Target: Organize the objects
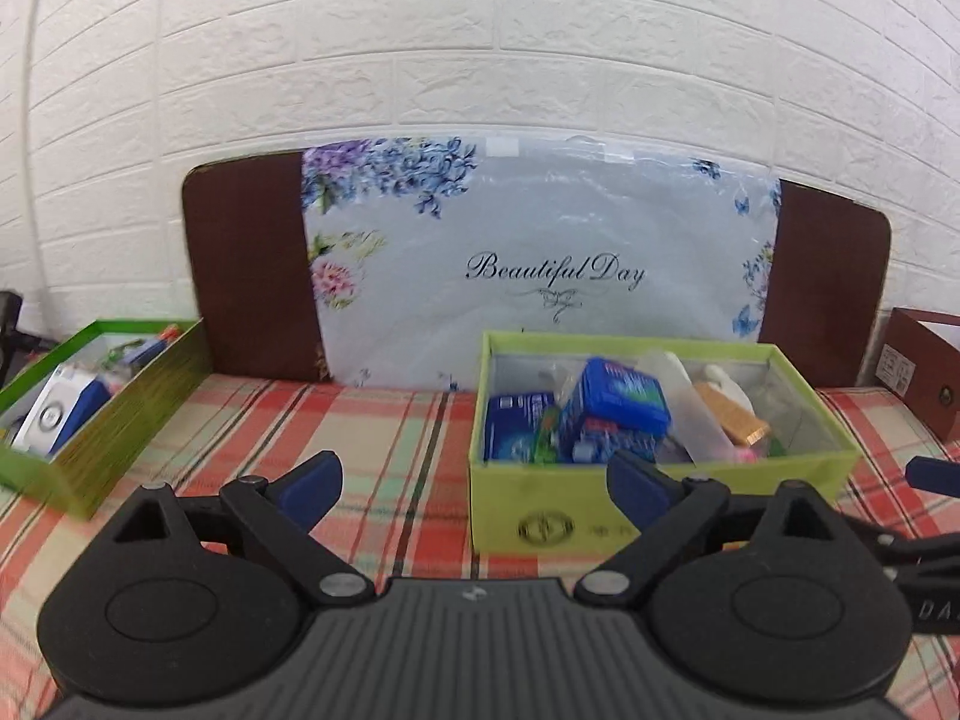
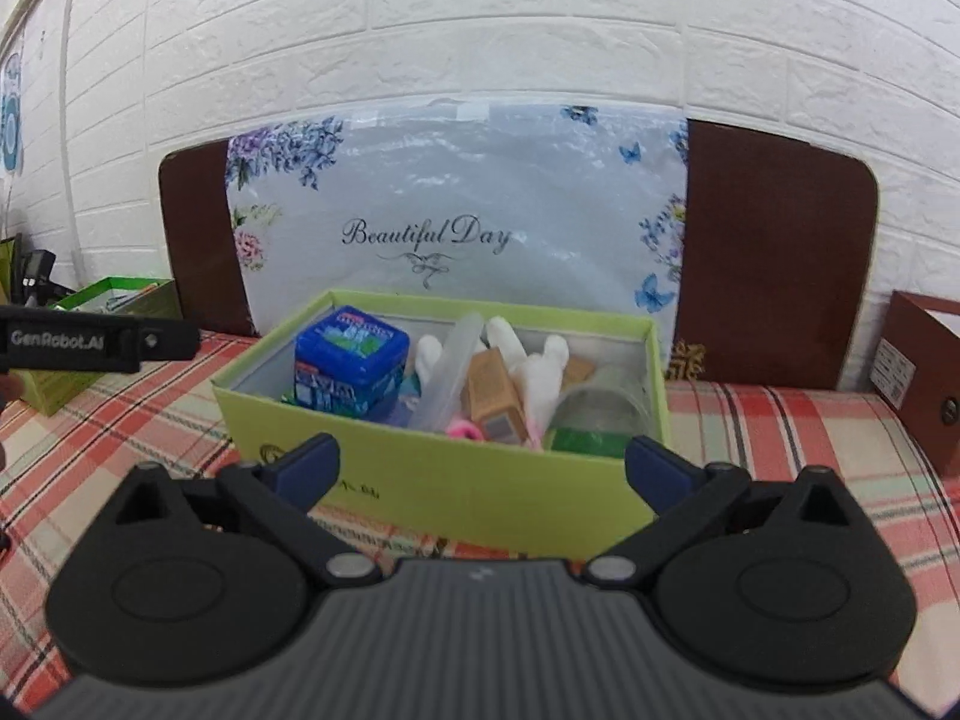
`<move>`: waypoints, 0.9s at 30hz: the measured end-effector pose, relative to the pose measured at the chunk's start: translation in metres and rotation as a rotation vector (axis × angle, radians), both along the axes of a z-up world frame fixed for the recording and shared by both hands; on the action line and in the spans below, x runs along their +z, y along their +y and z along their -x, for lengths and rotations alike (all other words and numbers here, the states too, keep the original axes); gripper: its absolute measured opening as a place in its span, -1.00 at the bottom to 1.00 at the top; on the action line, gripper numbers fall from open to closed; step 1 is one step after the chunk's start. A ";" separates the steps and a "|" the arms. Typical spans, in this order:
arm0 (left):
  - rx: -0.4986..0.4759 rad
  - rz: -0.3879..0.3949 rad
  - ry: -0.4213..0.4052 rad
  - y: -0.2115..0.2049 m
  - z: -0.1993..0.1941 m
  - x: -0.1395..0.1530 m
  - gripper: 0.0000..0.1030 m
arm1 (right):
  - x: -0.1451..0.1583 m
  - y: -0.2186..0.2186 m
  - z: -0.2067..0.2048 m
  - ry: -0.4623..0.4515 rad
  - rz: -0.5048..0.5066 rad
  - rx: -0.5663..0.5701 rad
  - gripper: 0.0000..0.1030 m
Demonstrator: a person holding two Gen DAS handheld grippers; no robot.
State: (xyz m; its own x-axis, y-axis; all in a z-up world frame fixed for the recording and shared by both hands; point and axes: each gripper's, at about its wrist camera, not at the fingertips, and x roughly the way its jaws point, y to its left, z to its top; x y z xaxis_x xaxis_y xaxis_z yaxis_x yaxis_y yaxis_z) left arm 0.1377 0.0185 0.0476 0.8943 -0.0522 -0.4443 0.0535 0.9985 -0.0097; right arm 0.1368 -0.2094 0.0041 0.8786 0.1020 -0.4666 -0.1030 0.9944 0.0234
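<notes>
A light green open box [image 1: 660, 504] stands on the plaid cloth, filled with small items: a blue carton [image 1: 618, 402], a brown carton [image 2: 495, 402], a white plush toy [image 2: 540, 375], a clear tube [image 2: 450, 372] and a green item [image 2: 588, 441]. My left gripper [image 1: 474, 480] is open and empty, just in front of the box's left front corner. My right gripper [image 2: 480, 471] is open and empty, with its jaws spread wide before the front wall of the same box [image 2: 480, 498]. Neither gripper touches the box.
A second green box [image 1: 120, 420] with mixed items sits at the left; it also shows far left as the green box [image 2: 120, 300]. A brown box [image 2: 918, 372] stands at the right. A floral bag [image 1: 540, 264] leans on a brown board against the white brick wall.
</notes>
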 end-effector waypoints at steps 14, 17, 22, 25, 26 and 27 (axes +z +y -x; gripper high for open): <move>0.046 0.002 0.162 -0.008 0.095 -0.038 0.93 | -0.013 -0.002 0.133 0.070 0.038 -0.096 1.00; 0.054 -0.023 0.148 -0.010 0.105 -0.034 0.93 | -0.013 0.001 0.142 0.077 0.037 -0.100 1.00; 0.061 -0.025 0.138 -0.010 0.113 -0.029 0.93 | -0.008 0.007 0.149 0.069 0.020 -0.081 1.00; 0.059 -0.023 0.136 -0.009 0.115 -0.029 0.93 | -0.008 0.011 0.150 0.068 0.023 -0.072 1.00; 0.058 -0.019 0.138 -0.009 0.116 -0.029 0.93 | -0.008 0.013 0.150 0.071 0.021 -0.069 1.00; 0.053 -0.014 0.138 -0.008 0.116 -0.029 0.93 | -0.009 0.013 0.151 0.073 0.019 -0.066 1.00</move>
